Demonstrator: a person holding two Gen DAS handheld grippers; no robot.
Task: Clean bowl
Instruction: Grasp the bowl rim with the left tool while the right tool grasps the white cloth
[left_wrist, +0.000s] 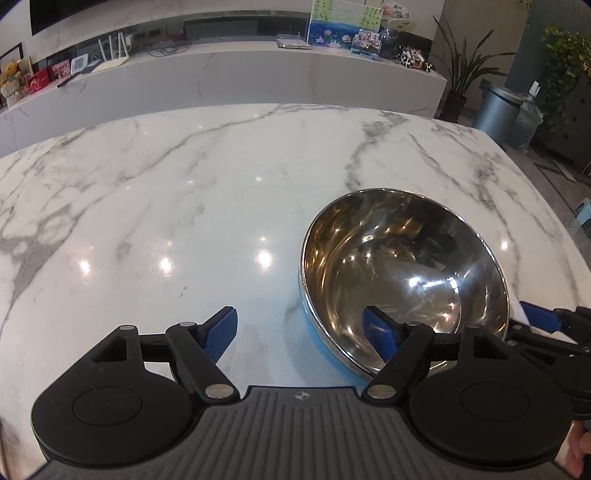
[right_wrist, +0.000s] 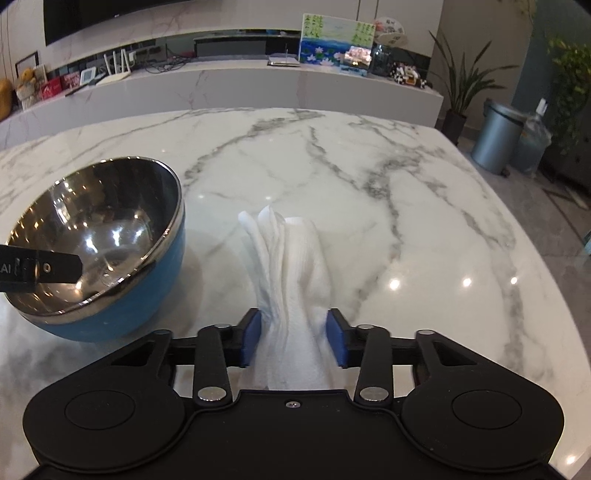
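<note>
- White marble table (left_wrist: 184, 184) with grey veins, glossy, showing ceiling-light reflections.
- Steel bowl (right_wrist: 99, 236) with blue outside sits on it, tilted.
- White cloth (right_wrist: 291, 266) lies bunched just beside the bowl.

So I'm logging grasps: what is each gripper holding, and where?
The right gripper pinches the white cloth at its near, bunched end. The left gripper holds nothing: it is open astride the bowl's near rim.

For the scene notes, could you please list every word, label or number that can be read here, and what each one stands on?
"AI": white letters, cut off by the picture edge, on the black finger of the left gripper over the bowl.
Red boxes on the back counter: print too blurred to read.
Painted picture: marks too small to read.
Nothing else legible.
</note>
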